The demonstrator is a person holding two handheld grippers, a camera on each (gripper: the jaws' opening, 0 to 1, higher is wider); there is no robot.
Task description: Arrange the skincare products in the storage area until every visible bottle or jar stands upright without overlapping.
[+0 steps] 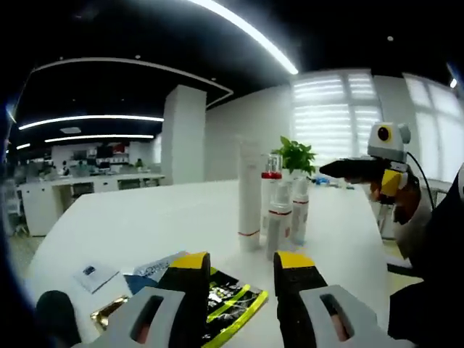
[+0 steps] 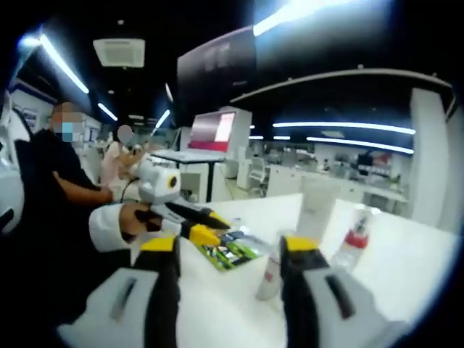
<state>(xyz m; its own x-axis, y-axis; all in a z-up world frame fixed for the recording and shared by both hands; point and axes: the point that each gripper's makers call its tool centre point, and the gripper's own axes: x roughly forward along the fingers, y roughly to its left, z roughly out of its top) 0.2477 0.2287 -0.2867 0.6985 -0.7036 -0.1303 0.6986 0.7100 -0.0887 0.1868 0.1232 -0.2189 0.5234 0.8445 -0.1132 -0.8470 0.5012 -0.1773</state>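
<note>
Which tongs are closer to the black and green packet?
Left. The left tongs hover right over the black and green packet; the right tongs hang farther off, near the bottles.

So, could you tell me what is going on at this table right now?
A person holds a tool in each hand over a white table. The left tool and the right tool are both open and hold nothing. A tall white tube and three small bottles stand upright together. Flat sachets lie near the left tool.
</note>
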